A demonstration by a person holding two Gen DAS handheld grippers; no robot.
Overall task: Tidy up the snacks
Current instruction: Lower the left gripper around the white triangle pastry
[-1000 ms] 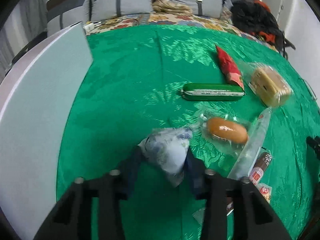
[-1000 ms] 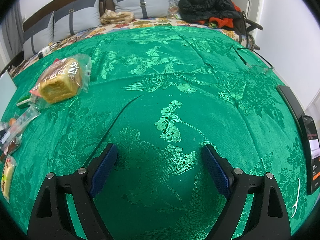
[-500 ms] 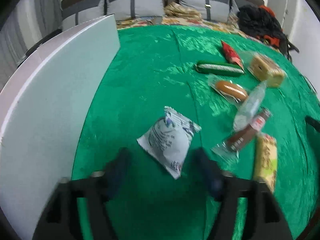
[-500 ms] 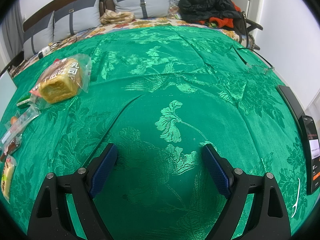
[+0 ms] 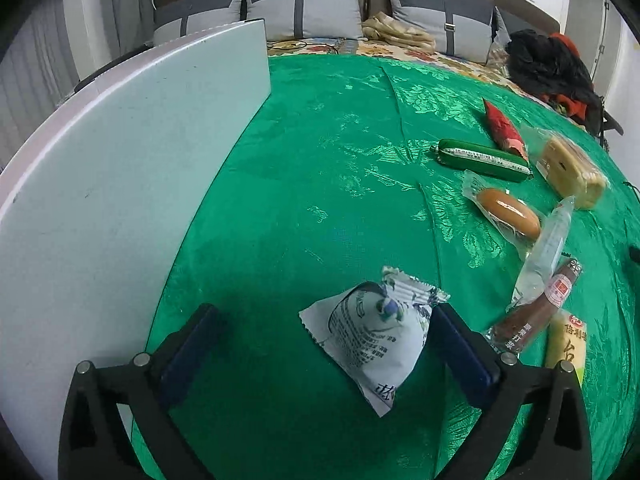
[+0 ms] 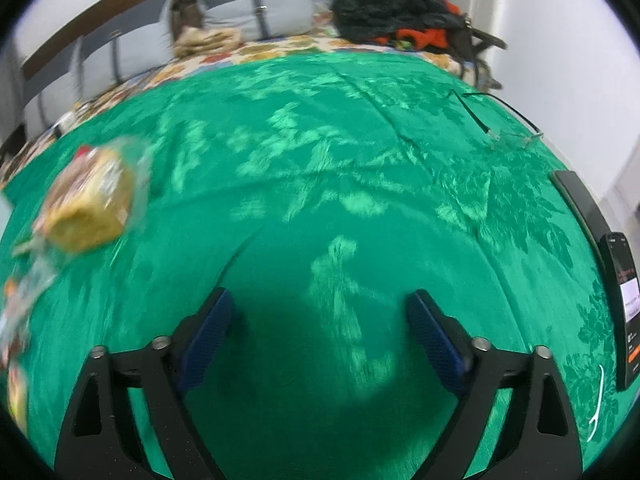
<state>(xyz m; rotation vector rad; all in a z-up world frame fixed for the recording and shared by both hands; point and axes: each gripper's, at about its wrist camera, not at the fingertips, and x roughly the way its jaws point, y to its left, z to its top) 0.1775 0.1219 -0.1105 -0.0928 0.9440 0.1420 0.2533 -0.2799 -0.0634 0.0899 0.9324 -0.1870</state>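
Below, each label names one item of the scene.
Left gripper [image 5: 324, 322]: jaws stood wide apart, holding nothing, low over the cloth.
White packet [image 5: 370, 334]: lay on the green cloth [image 5: 320, 168] between the left fingers, nearer the right-hand one; whether it touched that finger could not be told.
White board [image 5: 120, 168]: stood along the cloth's left edge.
Snack row, near to far: yellow bar [image 5: 568, 340], brown sausage [image 5: 538, 308], clear sachet [image 5: 546, 246], wrapped bun [image 5: 508, 210], green tube [image 5: 482, 158], red packet [image 5: 502, 126]; the bread loaf [image 5: 570, 168] lay just right of the tube.
Right gripper [image 6: 320, 322]: jaws were spread, nothing between them, above bare cloth; this view was blurred.
Phone [image 6: 624, 308]: lay at the cloth's right edge.
Dark clothes [image 6: 392, 4]: were piled at the far end, by the grey cushions [image 5: 316, 12].
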